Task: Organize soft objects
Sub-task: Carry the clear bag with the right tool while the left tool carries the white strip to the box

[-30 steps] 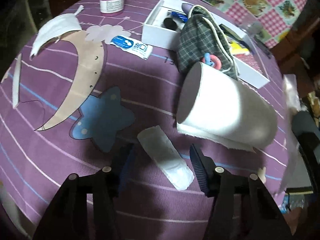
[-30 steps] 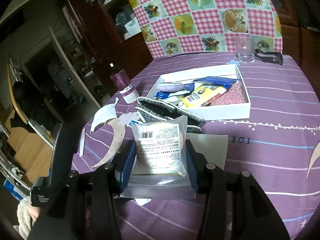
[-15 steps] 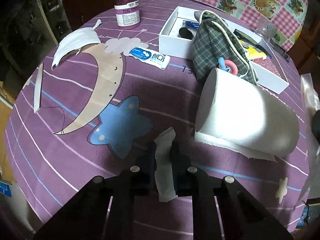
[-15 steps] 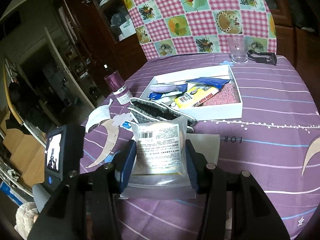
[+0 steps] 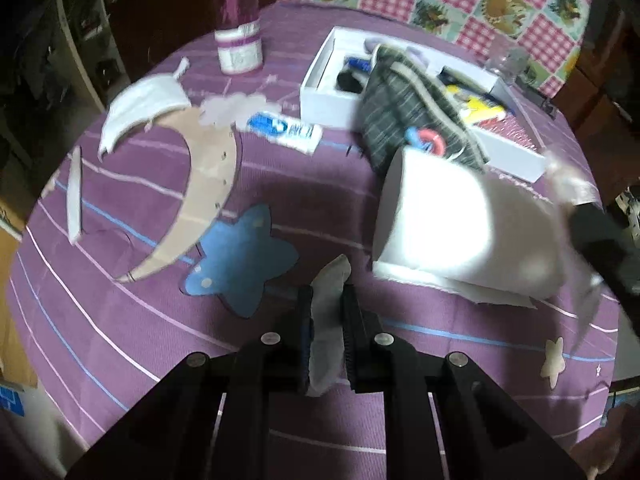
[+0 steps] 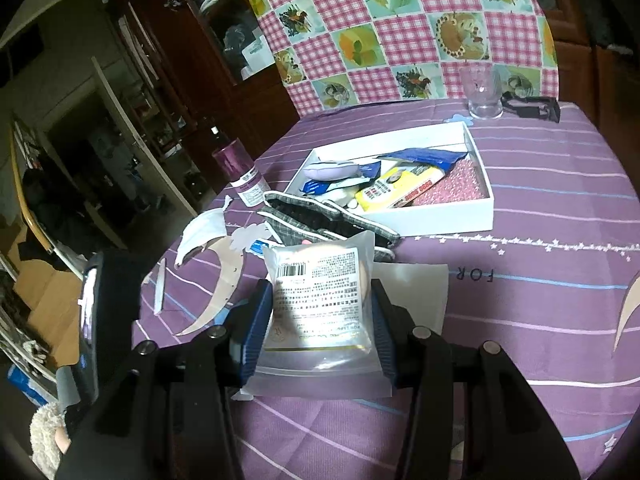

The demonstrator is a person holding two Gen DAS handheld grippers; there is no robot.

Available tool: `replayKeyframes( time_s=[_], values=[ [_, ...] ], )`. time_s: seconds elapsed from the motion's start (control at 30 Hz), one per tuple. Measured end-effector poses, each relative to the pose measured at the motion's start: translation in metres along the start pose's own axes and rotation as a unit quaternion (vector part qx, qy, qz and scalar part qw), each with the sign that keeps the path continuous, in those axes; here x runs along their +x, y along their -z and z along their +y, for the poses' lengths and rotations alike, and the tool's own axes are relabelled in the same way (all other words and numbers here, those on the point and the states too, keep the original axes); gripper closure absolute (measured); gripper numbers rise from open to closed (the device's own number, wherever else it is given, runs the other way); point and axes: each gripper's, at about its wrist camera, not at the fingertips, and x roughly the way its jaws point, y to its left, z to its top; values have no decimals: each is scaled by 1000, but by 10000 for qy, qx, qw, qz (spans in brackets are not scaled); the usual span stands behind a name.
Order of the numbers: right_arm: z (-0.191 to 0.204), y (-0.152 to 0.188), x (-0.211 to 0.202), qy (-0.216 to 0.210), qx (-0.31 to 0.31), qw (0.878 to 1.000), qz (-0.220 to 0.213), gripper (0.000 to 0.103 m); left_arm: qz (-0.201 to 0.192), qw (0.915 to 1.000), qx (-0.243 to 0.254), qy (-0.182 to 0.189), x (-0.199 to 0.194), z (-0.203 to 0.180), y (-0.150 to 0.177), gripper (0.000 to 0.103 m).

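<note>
crumpled white wipe [image 5: 326, 320], glossy packet [image 6: 320, 300]

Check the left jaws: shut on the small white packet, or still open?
Shut on it. The left gripper has both jaws pressed against the small white packet, which bulges between them above the tablecloth.

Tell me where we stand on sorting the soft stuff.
Done: several packets already lie in the white box. In hand: left gripper clamps a white wipe packet; right gripper grips a clear labelled pouch. Left: face mask, blue sachet, plaid pouch.
</note>
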Motion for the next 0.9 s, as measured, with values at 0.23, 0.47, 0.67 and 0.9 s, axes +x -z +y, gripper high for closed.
replayKeyframes(
  time_s=[0.23, 0.47, 0.67, 0.9],
  values=[
    [-3, -2, 10, -175, 216, 9995, 159, 53, -419, 9990, 166, -55, -28, -1, -18, 91],
    [-10, -22, 9, -179, 451, 9987, 142, 53, -538, 9983, 204, 89, -41, -1, -49, 91],
    [-16, -50, 10, -7, 563, 9984, 62, 53, -489, 9973, 306, 447, -36, -8, -76, 91],
    [-31, -73, 23, 164, 720, 9972, 111, 53, -267, 9974, 428, 512, -7, -16, -100, 91]
  ],
)
